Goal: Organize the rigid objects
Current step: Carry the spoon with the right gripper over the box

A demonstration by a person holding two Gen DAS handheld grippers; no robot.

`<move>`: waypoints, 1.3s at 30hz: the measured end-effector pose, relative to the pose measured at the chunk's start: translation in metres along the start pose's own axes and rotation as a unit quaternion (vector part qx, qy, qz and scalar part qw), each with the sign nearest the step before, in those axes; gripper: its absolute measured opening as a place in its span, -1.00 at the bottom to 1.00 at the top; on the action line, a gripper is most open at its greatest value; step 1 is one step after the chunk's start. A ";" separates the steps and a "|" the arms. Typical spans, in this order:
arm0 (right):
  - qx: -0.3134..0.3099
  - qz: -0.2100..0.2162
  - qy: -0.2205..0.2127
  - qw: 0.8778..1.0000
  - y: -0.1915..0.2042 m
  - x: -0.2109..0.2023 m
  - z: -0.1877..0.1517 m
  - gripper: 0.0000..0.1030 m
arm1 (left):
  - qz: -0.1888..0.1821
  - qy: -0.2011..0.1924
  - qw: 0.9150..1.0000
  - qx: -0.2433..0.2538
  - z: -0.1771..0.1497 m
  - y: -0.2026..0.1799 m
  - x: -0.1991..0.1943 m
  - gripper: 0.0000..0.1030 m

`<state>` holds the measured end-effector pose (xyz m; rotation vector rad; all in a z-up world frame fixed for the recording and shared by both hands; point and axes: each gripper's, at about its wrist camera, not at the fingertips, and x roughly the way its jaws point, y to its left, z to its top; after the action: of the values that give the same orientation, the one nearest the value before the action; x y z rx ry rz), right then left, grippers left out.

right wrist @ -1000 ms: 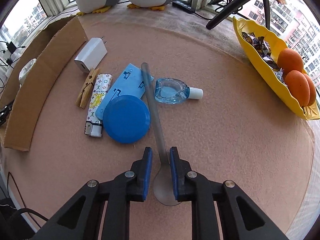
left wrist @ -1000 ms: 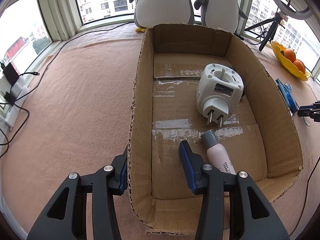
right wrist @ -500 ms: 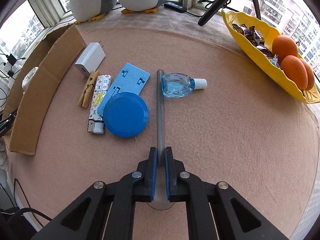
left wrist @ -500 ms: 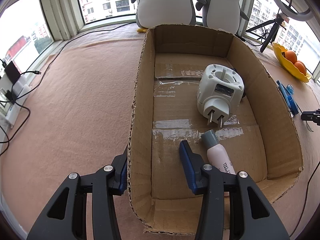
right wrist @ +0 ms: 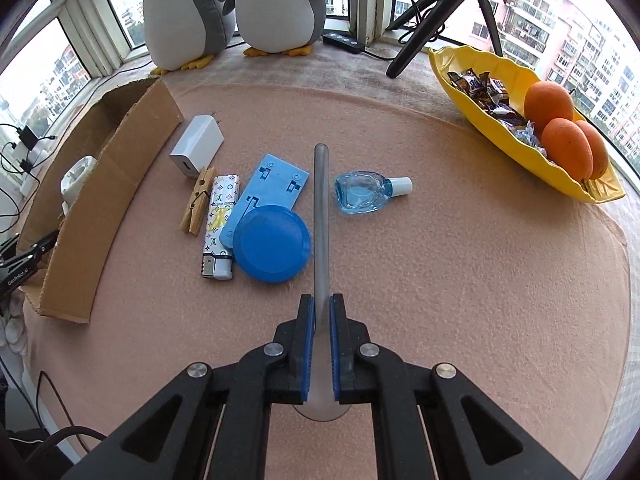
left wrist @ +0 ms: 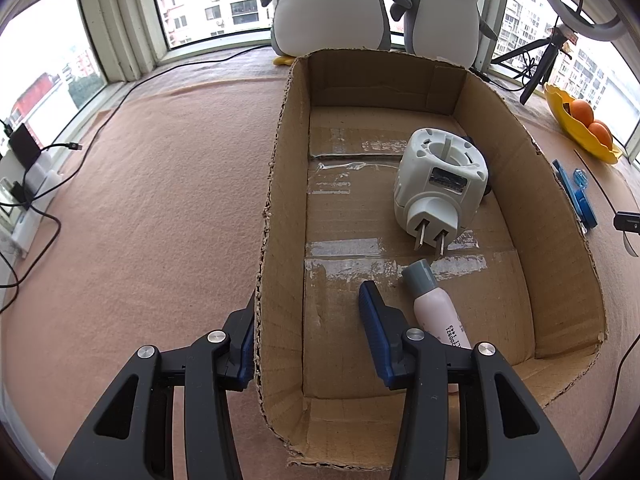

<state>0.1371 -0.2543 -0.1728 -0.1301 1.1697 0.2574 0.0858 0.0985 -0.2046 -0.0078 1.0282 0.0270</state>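
My right gripper (right wrist: 320,308) is shut on a grey metal spoon (right wrist: 321,216), holding its handle just above the mat. Left of the spoon lie a blue round lid (right wrist: 272,250), a blue plastic plate (right wrist: 272,184), a patterned lighter (right wrist: 219,226), a wooden clothespin (right wrist: 197,206) and a white charger (right wrist: 197,146). A blue clear bottle (right wrist: 366,197) lies to the right. My left gripper (left wrist: 308,320) is open, straddling the left wall of the cardboard box (left wrist: 276,216). Inside are a white plug adapter (left wrist: 438,184) and a pink tube (left wrist: 434,308).
A yellow dish (right wrist: 520,136) with oranges and sweets stands at the right. Two plush penguins (right wrist: 236,12) and a tripod (right wrist: 440,8) stand at the back by the windows. Cables (left wrist: 24,216) run along the left edge. The box also shows in the right wrist view (right wrist: 112,196).
My right gripper closed on the spoon and lifted it, swinging the handle straight ahead. The left gripper has stayed on the box wall.
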 end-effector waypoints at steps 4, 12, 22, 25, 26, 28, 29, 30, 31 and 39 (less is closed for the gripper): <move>-0.006 0.015 -0.025 1.000 0.020 -0.017 0.012 -0.87 | 0.000 0.000 1.000 0.000 0.000 0.000 0.000 -0.13; -0.031 0.053 -0.058 0.996 0.076 -0.042 0.030 -0.87 | 0.000 0.000 1.000 0.000 0.000 0.000 0.000 -0.13; -0.030 0.110 -0.062 0.991 0.148 -0.031 0.047 -0.87 | 0.000 0.000 1.000 0.000 0.000 -0.001 0.000 -0.13; -0.028 0.121 -0.057 0.991 0.165 -0.021 0.050 -0.87 | 0.000 -0.001 1.000 0.000 0.000 -0.001 0.000 -0.13; -0.023 0.126 -0.054 0.990 0.169 -0.018 0.051 -0.87 | -0.001 -0.001 1.000 0.000 0.001 -0.001 -0.001 -0.13; -0.012 0.137 -0.048 0.989 0.176 -0.010 0.054 -0.87 | 0.000 -0.001 1.000 0.000 0.001 -0.001 -0.001 -0.13; -0.008 0.138 -0.046 0.989 0.179 -0.007 0.055 -0.87 | 0.000 -0.001 1.000 0.000 0.001 -0.001 -0.001 -0.13; -0.003 0.140 -0.044 0.989 0.180 -0.004 0.057 -0.87 | 0.000 -0.001 1.000 0.000 0.001 -0.001 -0.001 -0.13; 0.001 0.139 -0.043 0.989 0.182 -0.001 0.058 -0.87 | 0.000 -0.001 1.000 0.000 0.001 -0.001 -0.001 -0.13; 0.009 0.128 -0.037 0.991 0.192 0.015 0.069 -0.87 | 0.000 -0.001 1.000 0.000 0.001 -0.001 -0.001 -0.13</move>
<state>0.1524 -0.0512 -0.1535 0.0469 1.1142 0.4745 0.0860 0.0972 -0.2037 -0.0084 1.0262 0.0270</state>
